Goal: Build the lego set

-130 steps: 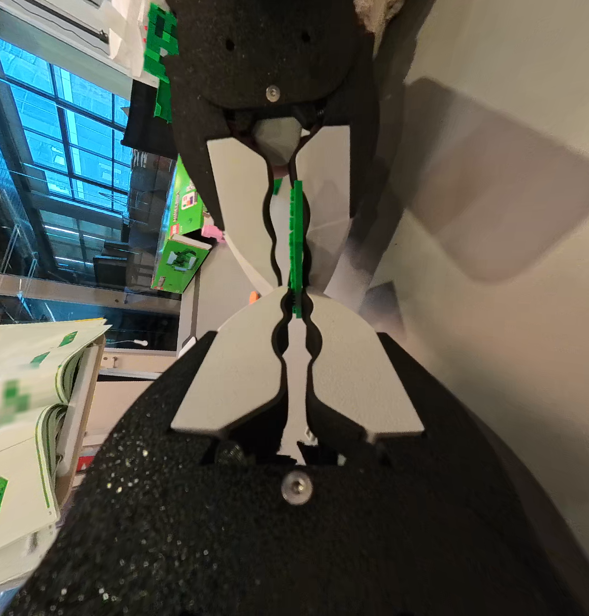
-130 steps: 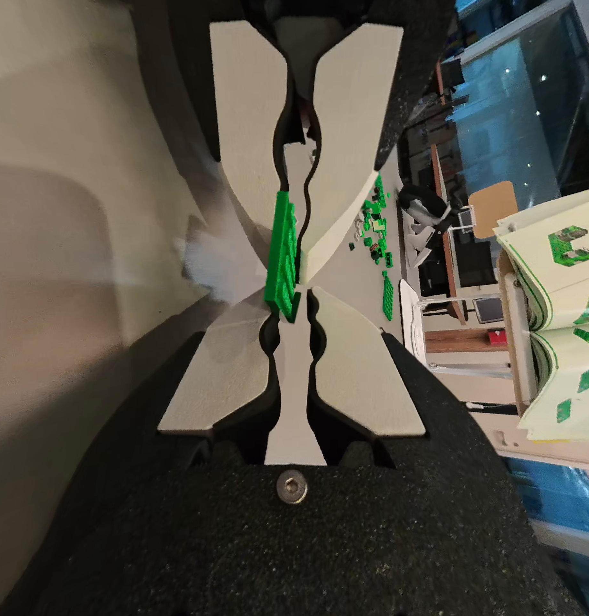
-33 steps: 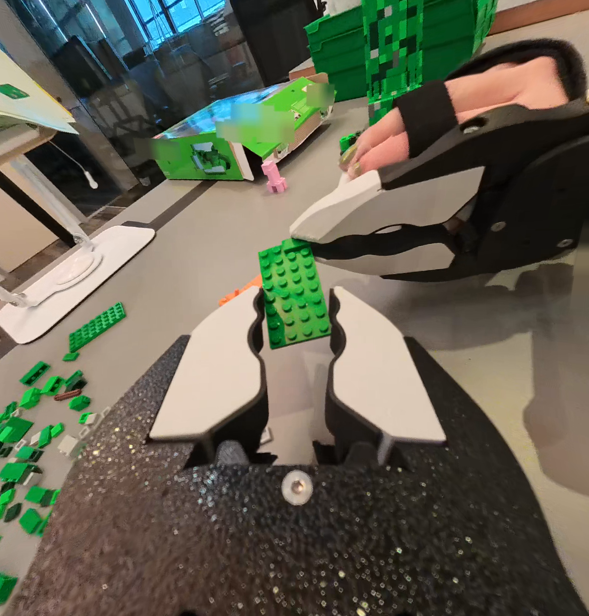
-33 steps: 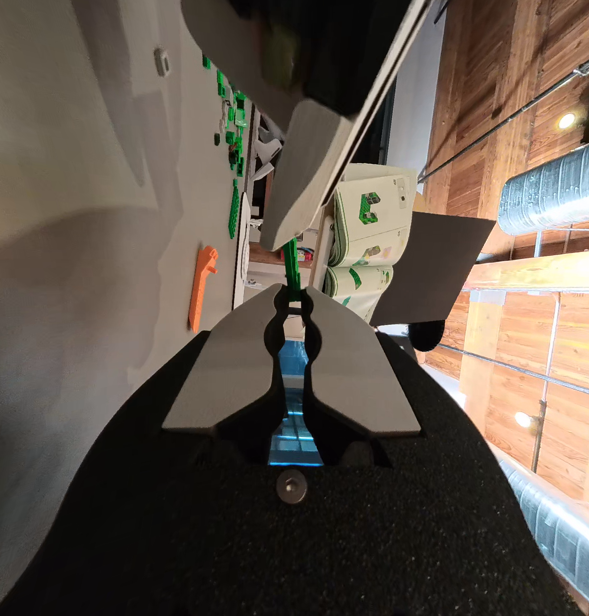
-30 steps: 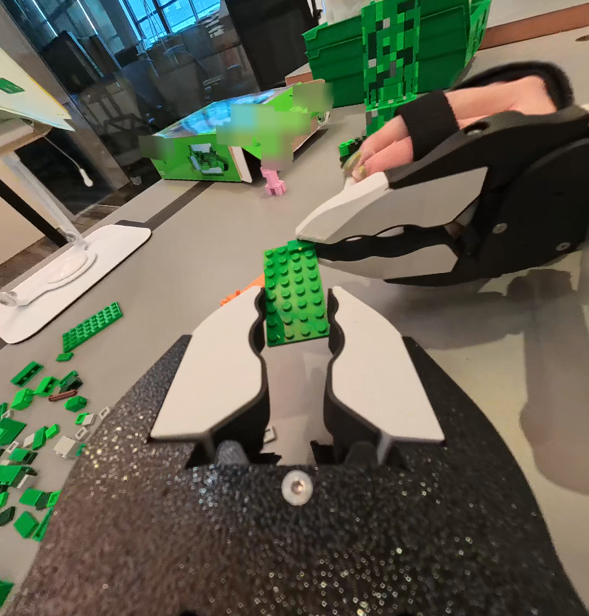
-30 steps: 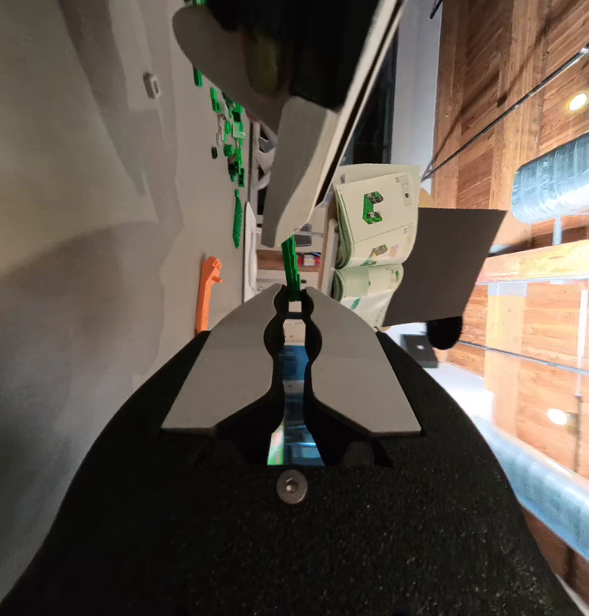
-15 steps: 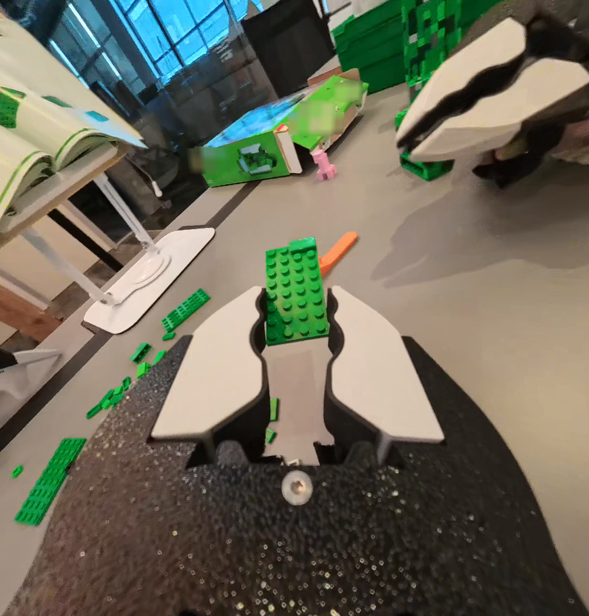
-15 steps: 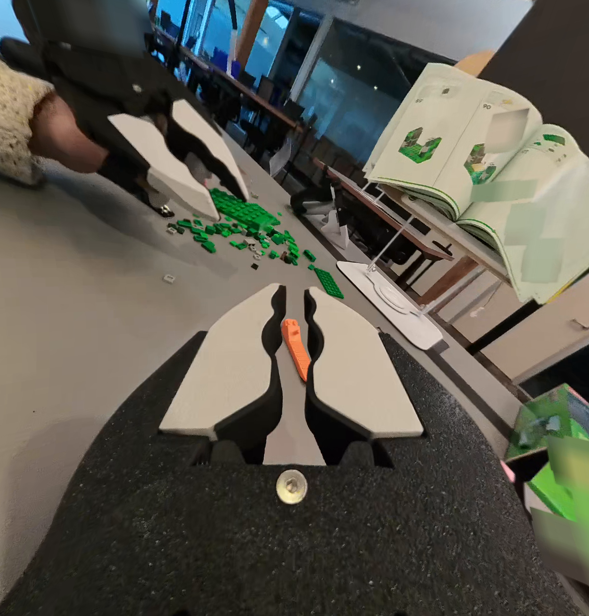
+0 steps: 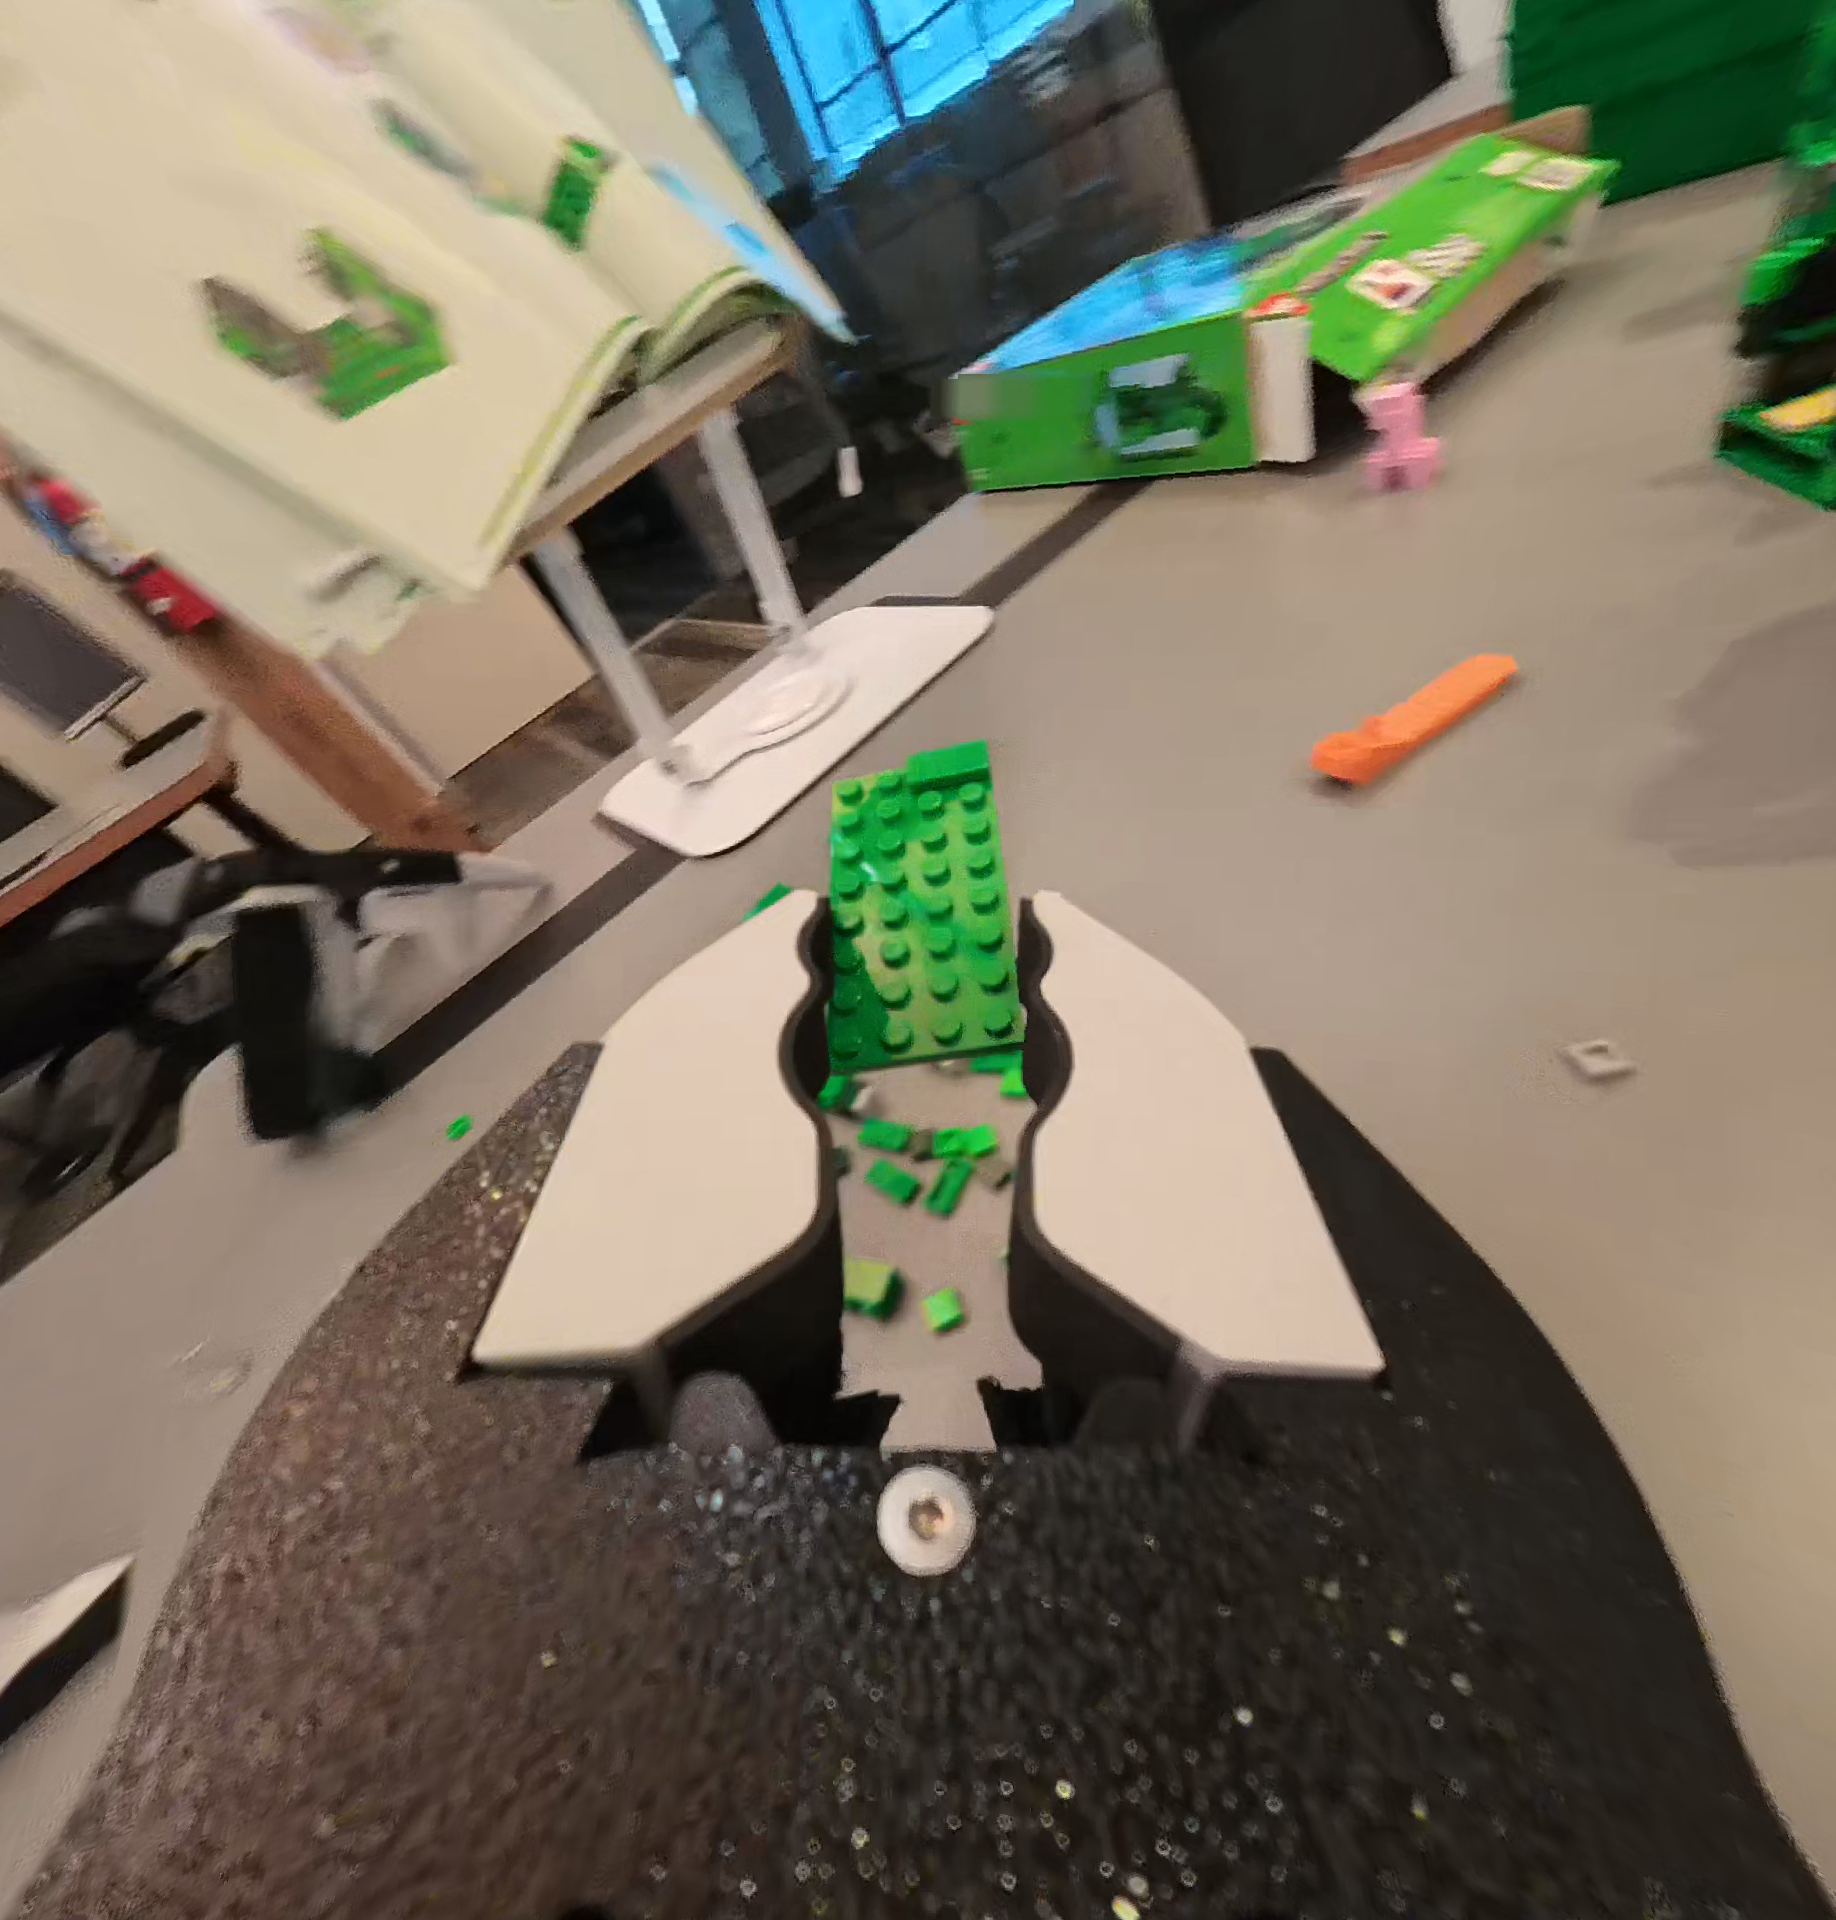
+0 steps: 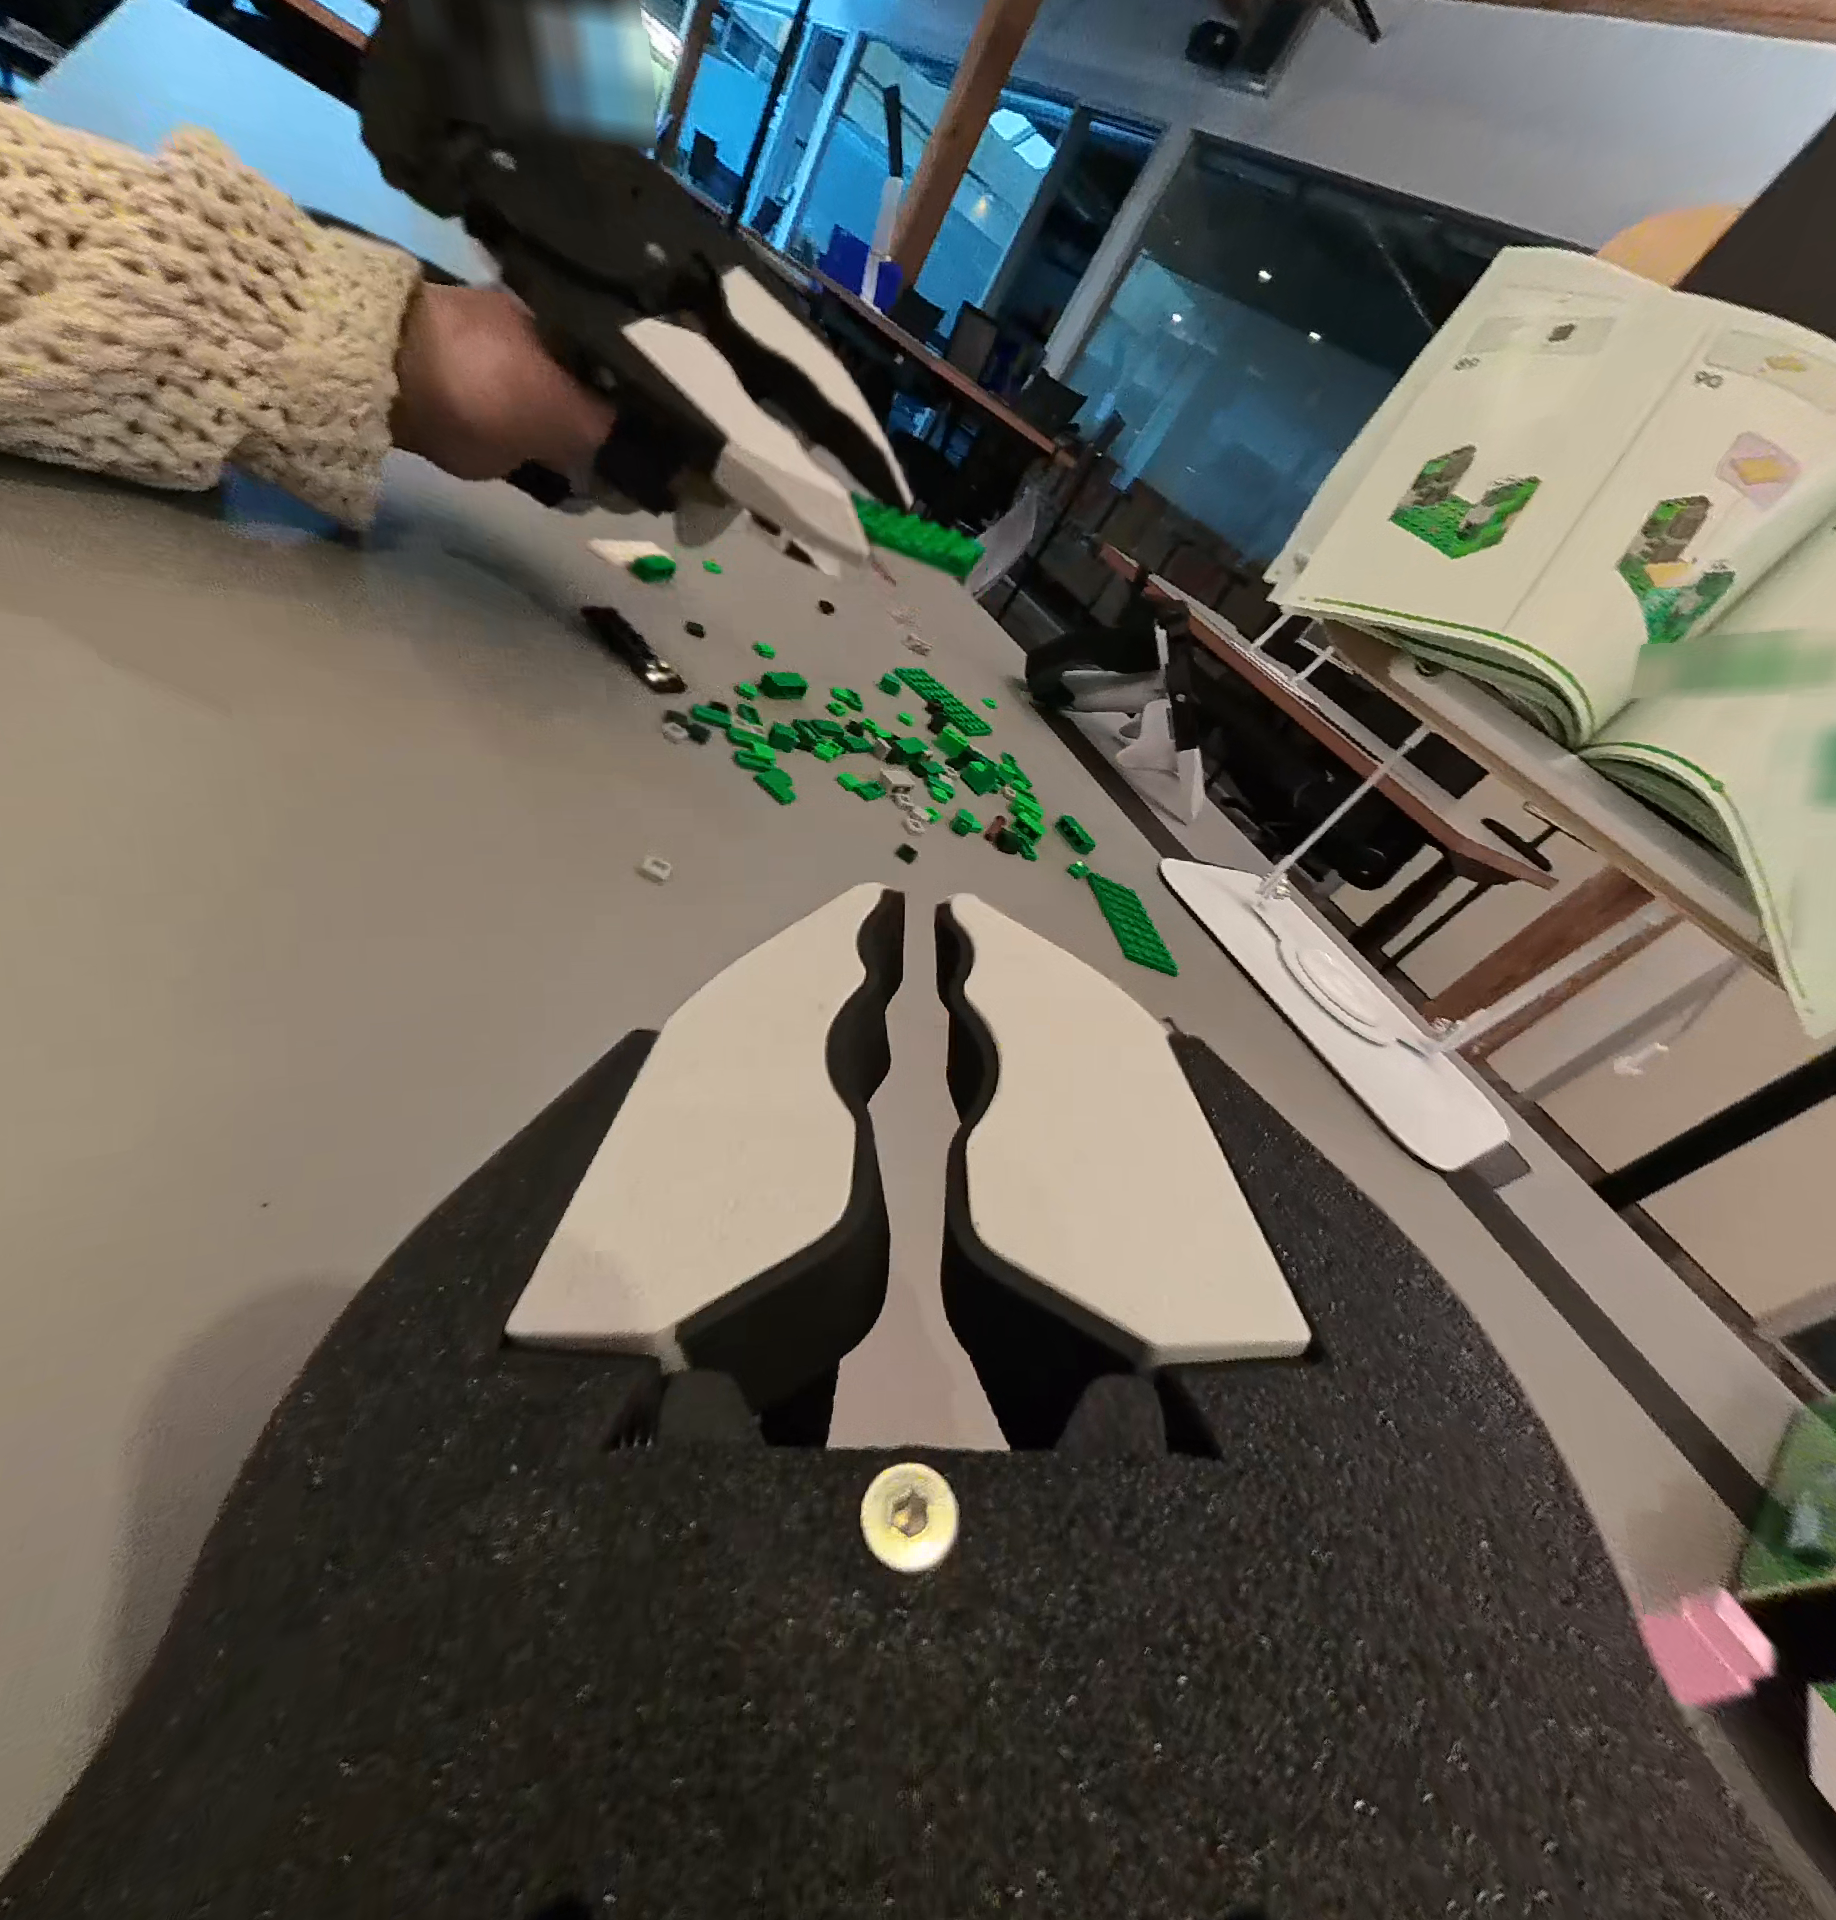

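Observation:
My left gripper [image 9: 922, 904] is shut on a green studded plate [image 9: 924, 935], gripping its long sides and holding it flat, studs up, above the grey table. A small green tile sits on the plate's far end. Through the finger gap I see loose green pieces [image 9: 914, 1164] below. In the right wrist view the left gripper [image 10: 852, 520] hovers over the far end of the pile of loose green pieces [image 10: 872, 748] with the plate [image 10: 919, 540]. My right gripper [image 10: 921, 902] is shut and empty, low over the bare table [image 10: 270, 935].
An orange brick separator [image 9: 1413, 717] lies to the right. An open instruction book [image 10: 1620, 520] rests on a stand with a white base [image 10: 1340, 1029]. A flat green plate [image 10: 1132, 925] lies near it. The set's box [image 9: 1153, 405], a pink figure [image 9: 1397, 436] and a green build [image 9: 1807, 416] stand at the back. My hands' fingertips stand some 20 cm from each other. My right tips are roughly 12 cm from the orange brick separator [image 9: 1413, 717].
The right gripper, which pinched the plate's far end a second ago, has let go and drawn away. The left gripper has carried the plate left, over the loose pieces.

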`<state>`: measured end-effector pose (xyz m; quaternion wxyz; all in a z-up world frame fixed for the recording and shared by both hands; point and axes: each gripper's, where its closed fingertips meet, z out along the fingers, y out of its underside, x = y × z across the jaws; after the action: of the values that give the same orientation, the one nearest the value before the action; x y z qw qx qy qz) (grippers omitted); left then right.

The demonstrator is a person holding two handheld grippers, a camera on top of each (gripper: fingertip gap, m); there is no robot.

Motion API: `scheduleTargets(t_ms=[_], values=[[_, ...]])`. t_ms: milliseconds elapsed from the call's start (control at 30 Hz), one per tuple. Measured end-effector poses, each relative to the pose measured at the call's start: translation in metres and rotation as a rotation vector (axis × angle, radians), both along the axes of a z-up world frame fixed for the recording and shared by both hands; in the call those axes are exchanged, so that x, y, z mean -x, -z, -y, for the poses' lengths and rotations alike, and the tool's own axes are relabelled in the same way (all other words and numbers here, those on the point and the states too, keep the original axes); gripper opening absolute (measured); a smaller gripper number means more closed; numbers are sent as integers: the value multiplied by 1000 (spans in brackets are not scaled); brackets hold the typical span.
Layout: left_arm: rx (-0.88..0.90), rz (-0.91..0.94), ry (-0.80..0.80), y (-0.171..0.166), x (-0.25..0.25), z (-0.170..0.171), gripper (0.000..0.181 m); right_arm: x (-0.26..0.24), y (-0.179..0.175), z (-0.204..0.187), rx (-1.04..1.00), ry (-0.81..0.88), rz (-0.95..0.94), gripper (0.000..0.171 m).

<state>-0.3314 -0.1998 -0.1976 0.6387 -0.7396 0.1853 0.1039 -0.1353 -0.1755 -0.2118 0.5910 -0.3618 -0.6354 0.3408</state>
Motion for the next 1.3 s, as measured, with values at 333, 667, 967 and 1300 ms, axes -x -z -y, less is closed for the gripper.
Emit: scheduleTargets(t_ms=[333, 667, 967, 1300], values=[[-144, 58, -367, -19, 88, 28, 33, 4, 12, 21, -33, -105, 69, 7], [43, 161, 189, 4, 11, 21, 33, 81, 37, 31, 84, -360, 361, 18], [162, 58, 192, 25, 14, 30, 32, 160, 70, 22, 91, -466, 717, 16], [201, 35, 187, 33, 12, 27, 32, 153, 84, 37, 86, -542, 848, 15]])
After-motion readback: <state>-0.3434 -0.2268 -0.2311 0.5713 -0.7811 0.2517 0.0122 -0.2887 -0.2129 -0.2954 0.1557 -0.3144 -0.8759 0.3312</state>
